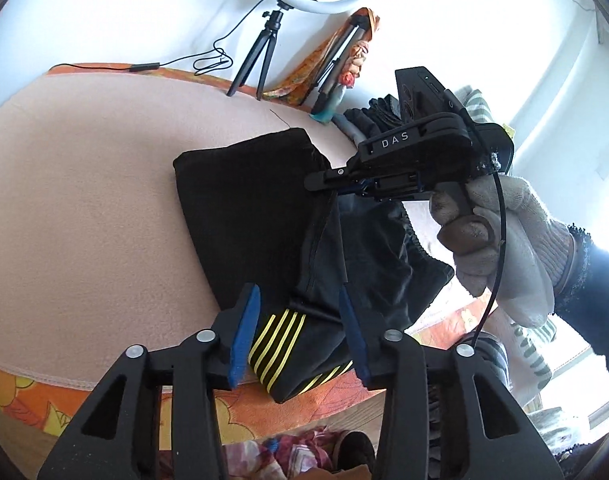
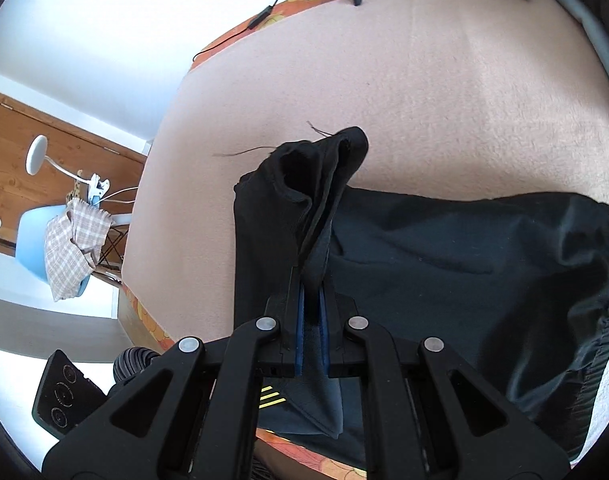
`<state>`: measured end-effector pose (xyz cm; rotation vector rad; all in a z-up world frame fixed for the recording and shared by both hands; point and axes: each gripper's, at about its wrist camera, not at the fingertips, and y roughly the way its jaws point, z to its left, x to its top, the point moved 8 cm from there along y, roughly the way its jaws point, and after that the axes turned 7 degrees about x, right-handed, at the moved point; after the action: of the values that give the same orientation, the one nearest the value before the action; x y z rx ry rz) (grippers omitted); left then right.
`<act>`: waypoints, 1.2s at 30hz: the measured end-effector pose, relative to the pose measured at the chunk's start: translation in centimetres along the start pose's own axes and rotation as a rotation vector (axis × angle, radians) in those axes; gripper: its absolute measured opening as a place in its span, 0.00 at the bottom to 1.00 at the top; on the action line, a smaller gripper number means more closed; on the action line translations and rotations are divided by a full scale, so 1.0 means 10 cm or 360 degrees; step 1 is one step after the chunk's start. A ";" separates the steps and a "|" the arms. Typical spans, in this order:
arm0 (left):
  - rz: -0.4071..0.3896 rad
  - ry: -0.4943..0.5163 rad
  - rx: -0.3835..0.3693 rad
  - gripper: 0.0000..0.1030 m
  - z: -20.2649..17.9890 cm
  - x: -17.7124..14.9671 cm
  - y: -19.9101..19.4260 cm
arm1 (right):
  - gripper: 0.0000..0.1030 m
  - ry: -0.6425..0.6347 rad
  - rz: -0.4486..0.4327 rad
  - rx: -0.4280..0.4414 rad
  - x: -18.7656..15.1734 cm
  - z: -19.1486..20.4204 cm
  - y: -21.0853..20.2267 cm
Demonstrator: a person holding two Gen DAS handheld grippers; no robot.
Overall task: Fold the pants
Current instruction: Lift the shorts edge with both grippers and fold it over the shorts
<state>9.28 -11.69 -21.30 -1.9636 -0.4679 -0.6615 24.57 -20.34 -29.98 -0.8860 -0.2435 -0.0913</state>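
Your right gripper [image 2: 311, 312] is pinching a raised fold of the pants [image 1: 256, 208] — they're lying on the pink blanket [image 1: 84, 208] — while your left gripper [image 1: 300, 320] is hovering open over the striped cuff [image 1: 280, 344].

Pants [image 1: 260, 216] lie on the blanket [image 1: 84, 208], cuffs at its near edge. Behind them a tripod [image 1: 260, 60] stands at the far edge. Right gripper [image 2: 310, 304] above the pants.
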 end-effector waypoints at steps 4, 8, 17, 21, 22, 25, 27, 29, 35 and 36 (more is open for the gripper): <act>0.0081 0.0127 0.0035 0.49 -0.19 -0.02 0.24 | 0.07 0.0030 0.0003 0.0047 -0.04 -0.19 0.07; 0.0164 0.0316 0.0172 0.53 -0.32 -0.02 0.57 | 0.07 0.0057 0.0000 0.0087 -0.04 -0.29 0.09; 0.0169 0.0232 0.0150 0.07 -0.33 -0.08 0.80 | 0.18 -0.0014 0.0054 0.0116 -0.02 -0.41 0.10; 0.0167 0.0250 0.0114 0.04 -0.41 -0.11 0.79 | 0.44 0.0017 0.0001 0.0186 0.14 -0.46 0.08; 0.0161 0.0242 0.0106 0.04 -0.43 -0.11 0.78 | 0.44 0.0034 -0.0014 0.0209 0.18 -0.46 0.09; 0.0140 0.0235 0.0074 0.03 -0.50 -0.10 0.73 | 0.43 0.0027 -0.0048 0.0187 0.29 -0.44 0.15; 0.0121 0.0240 0.0045 0.03 -0.58 -0.08 0.69 | 0.13 -0.0015 -0.0057 0.0128 0.33 -0.42 0.18; 0.0105 0.0252 0.0026 0.03 -0.64 -0.07 0.66 | 0.10 -0.0020 -0.0052 0.0100 0.35 -0.42 0.19; 0.0103 0.0200 -0.0041 0.03 -0.77 -0.05 0.63 | 0.07 -0.0074 -0.0112 0.0101 0.36 -0.35 0.01; 0.0100 0.0206 -0.0055 0.03 -0.81 -0.05 0.63 | 0.07 -0.0081 -0.0119 0.0094 0.36 -0.35 -0.02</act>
<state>10.50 -21.78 -22.81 -1.9455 -0.3158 -0.7557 28.62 -23.13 -31.02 -0.8210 -0.3253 -0.1303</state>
